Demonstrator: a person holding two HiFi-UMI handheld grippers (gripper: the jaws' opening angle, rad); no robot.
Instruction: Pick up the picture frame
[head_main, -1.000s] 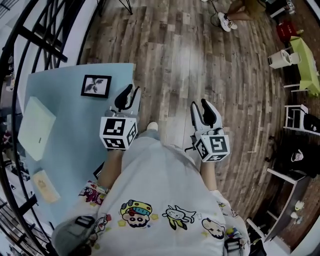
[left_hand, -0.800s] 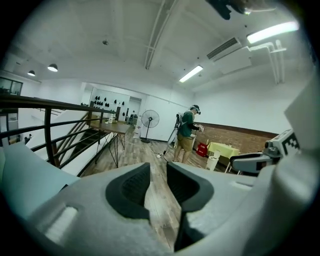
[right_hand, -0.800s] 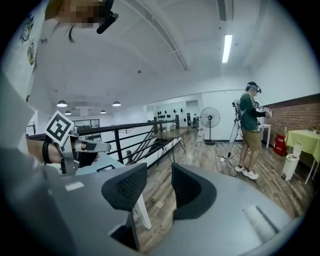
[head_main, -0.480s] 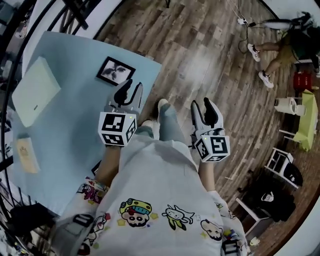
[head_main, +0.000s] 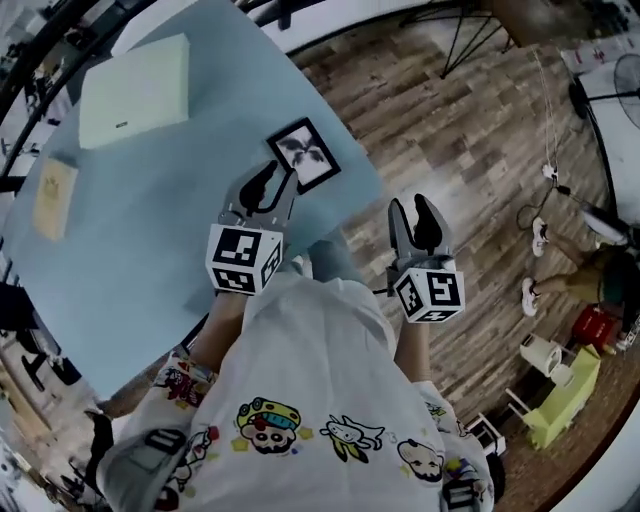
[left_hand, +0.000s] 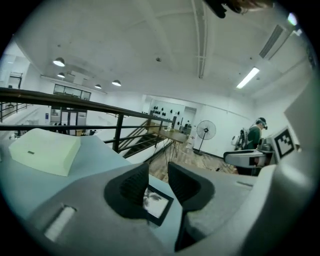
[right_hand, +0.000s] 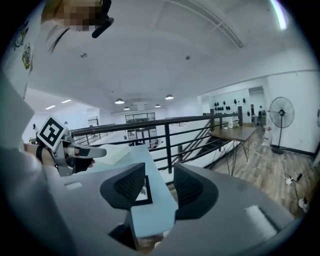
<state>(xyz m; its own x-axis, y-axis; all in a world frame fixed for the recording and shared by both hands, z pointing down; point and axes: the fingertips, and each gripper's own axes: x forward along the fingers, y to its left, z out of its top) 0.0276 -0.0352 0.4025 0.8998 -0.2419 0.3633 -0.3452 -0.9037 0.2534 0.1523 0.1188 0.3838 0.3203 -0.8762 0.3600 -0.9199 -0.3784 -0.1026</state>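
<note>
Black picture frame (head_main: 304, 155) with a pale leafy print, flat at upper centre; left gripper (head_main: 272, 176) and right gripper (head_main: 410, 210) just spread apart, empty.

1. We see the head view dim and muted, with flat, even light on the table (head_main: 130, 240) and a pale sheen on the floor (head_main: 440, 120).
2. In the left gripper view we see round lamps (left_hand: 59, 62) and a strip light (left_hand: 248, 77) on the white ceiling (left_hand: 150, 45). They give bright, diffuse light, and shadows are faint.
3. In the right gripper view we find the same bright, milky wash, with glare at the top right.
4. We note fisheye distortion in all views: black corners ring both gripper views, and the railing (left_hand: 60, 95) bows.
5. We find the nearest foreground soft and far detail hazy.
</note>
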